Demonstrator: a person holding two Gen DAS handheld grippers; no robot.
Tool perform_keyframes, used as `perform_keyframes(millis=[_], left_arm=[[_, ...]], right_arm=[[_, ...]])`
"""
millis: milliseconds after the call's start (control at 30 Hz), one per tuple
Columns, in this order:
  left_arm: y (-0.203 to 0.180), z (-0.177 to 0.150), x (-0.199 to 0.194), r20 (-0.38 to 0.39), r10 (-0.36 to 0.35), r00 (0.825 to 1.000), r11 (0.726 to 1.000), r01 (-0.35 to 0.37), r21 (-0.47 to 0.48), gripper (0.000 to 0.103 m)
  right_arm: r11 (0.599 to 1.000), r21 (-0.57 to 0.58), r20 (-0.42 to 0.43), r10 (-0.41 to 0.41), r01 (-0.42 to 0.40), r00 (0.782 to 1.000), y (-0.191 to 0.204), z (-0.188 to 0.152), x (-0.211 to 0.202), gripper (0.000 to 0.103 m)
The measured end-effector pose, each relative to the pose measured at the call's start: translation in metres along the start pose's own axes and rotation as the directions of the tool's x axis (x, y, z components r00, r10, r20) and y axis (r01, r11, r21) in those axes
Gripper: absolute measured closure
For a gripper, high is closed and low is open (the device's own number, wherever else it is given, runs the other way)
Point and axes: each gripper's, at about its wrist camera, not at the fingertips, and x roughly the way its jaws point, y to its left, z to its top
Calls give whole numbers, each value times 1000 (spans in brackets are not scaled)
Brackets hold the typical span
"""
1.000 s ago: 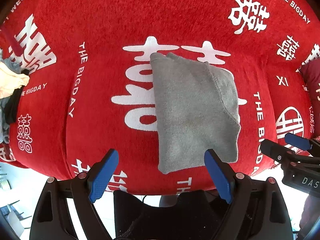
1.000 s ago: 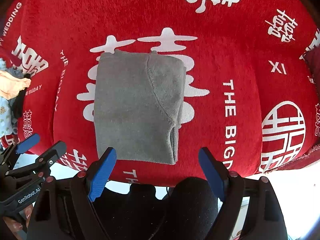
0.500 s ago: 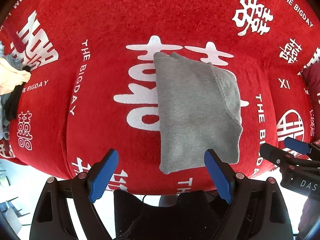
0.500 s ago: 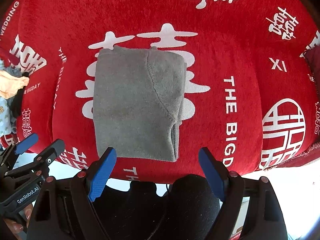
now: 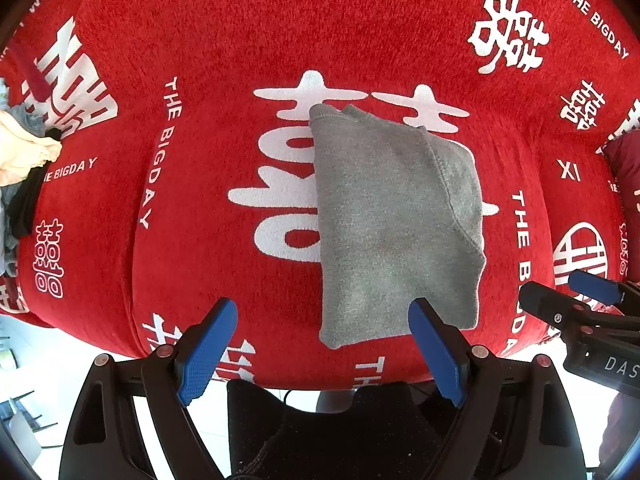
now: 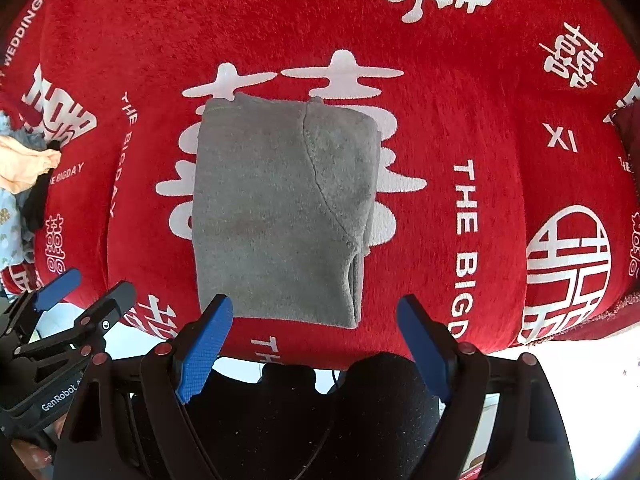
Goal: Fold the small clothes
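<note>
A grey garment lies folded into a neat rectangle on the red cloth with white characters. It also shows in the right wrist view. My left gripper is open and empty, held above the near edge of the table, just short of the garment's near left corner. My right gripper is open and empty, held over the garment's near edge. Each gripper shows in the other's view: the right one at the right edge, the left one at the lower left.
A pile of other clothes, cream, black and pale blue, lies at the table's left edge; it also shows in the right wrist view. A dark red cushion sits at the far right. The table's near edge runs just behind the fingers.
Both grippers have drifted slightly back and up from the folded garment. The garment has not moved. Both stay open.
</note>
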Motion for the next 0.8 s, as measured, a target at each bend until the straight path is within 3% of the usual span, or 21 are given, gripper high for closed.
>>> perform_keyframes(millis=[800], left_arm=[[-1,-1,1,18,26,1000,1000,-26,-1,15]], right_arm=[[1000,-5,-1,2,-2,1000,0,3,0,16]])
